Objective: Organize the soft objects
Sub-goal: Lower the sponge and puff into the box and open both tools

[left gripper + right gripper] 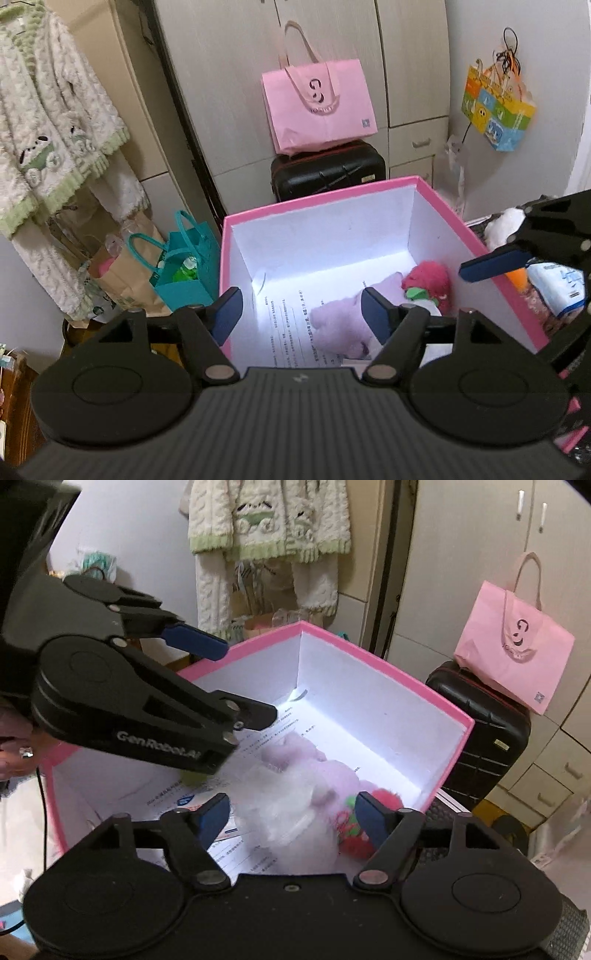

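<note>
A pink box (325,195) with white inside walls stands open; it also shows in the right wrist view (454,753). Inside lie a pale purple plush (340,317), a red plush (430,277) and printed paper sheets (288,332). In the right wrist view the pale purple plush (306,753), a blurred white fluffy toy (288,812) and the red plush (354,830) lie together in the box. My left gripper (303,314) is open and empty above the box's near edge. My right gripper (291,816) is open, its fingers either side of the white toy.
A black suitcase (328,173) with a pink tote bag (319,107) on it stands behind the box against wardrobe doors. Teal and brown bags (181,266) sit on the floor at left. A fluffy robe (55,140) hangs at left. A colourful bag (496,107) hangs at right.
</note>
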The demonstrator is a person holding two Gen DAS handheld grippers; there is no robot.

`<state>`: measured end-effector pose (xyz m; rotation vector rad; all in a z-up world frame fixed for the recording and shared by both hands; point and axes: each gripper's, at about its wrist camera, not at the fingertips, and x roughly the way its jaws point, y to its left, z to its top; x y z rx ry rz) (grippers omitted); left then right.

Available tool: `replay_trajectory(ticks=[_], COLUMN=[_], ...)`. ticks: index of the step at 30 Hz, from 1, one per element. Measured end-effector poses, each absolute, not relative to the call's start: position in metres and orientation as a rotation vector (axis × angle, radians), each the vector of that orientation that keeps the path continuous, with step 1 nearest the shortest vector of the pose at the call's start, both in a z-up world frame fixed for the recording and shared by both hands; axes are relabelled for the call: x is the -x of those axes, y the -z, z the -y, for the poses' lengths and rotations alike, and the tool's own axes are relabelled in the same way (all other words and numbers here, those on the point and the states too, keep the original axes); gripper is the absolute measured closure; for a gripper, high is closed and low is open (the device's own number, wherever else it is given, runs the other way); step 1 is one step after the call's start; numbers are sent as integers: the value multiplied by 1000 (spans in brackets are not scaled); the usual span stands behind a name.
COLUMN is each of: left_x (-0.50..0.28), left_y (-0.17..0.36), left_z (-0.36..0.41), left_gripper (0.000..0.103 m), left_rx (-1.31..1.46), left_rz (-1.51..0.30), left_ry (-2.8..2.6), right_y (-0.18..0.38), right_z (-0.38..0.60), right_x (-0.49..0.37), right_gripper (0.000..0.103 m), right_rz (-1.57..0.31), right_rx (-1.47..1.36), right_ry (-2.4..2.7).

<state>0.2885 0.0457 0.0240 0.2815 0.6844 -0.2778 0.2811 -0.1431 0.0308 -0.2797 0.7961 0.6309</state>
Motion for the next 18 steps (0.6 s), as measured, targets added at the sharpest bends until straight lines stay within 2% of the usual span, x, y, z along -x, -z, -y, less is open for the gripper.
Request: replay_trajectory(ticks=[18], left_x=[-173], left_y=[-111], left_z=[-40], left_gripper=[28], left_rx=[-217], left_rz=[-698], left_ry=[542], right_y=[-114], right_z=[235], right_x=[-180], right_gripper=[22], right_rz=[-708], right_rx=[69], right_ry=[-667])
